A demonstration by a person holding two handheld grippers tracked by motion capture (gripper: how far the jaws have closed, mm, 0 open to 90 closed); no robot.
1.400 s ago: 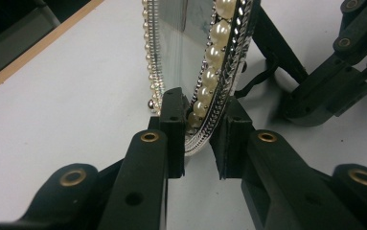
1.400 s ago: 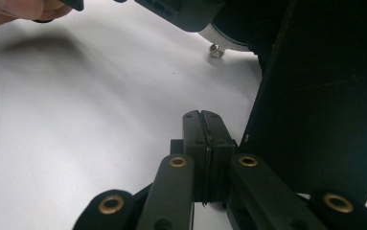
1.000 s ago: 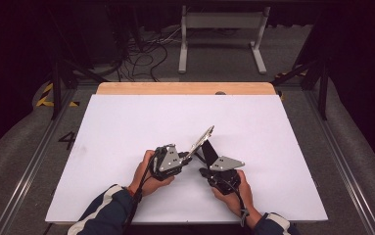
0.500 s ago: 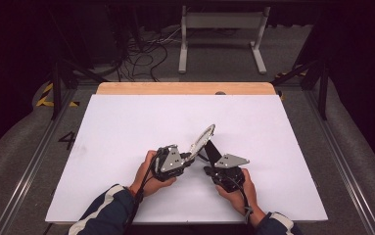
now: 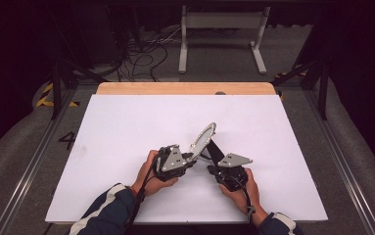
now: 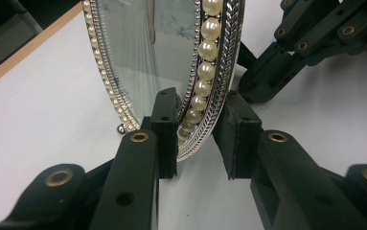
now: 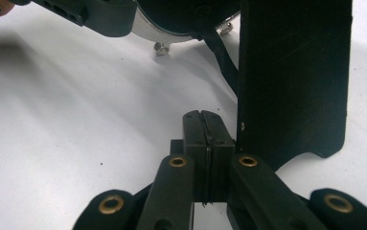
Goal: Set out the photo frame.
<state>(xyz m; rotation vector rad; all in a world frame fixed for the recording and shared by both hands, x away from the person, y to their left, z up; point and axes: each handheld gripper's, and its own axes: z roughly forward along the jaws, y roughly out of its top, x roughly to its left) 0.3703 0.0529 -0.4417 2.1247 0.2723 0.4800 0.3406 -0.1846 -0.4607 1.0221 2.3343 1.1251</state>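
An oval silver picture frame (image 5: 203, 139) with a pearl rim (image 6: 205, 72) and glass front stands tilted on the white table (image 5: 126, 127). My left gripper (image 5: 191, 157) is shut on the frame's lower rim, one pad on the glass side and one on the back (image 6: 198, 134). The frame's black back stand (image 5: 216, 151) reaches down to the table. My right gripper (image 5: 213, 166) lies low beside that stand (image 7: 293, 72), jaws pressed together (image 7: 204, 117), nothing visible between them. A small ball foot of the frame (image 7: 159, 47) touches the table.
The white sheet covers a wooden table whose far edge (image 5: 185, 88) shows bare. Beyond it on the floor are a white metal stand (image 5: 222, 29) and loose cables (image 5: 141, 54). Rails run along both sides of the table.
The right hand and its gripper have shifted slightly to the right, by the back stand. The left gripper keeps the frame tilted in nearly the same place.
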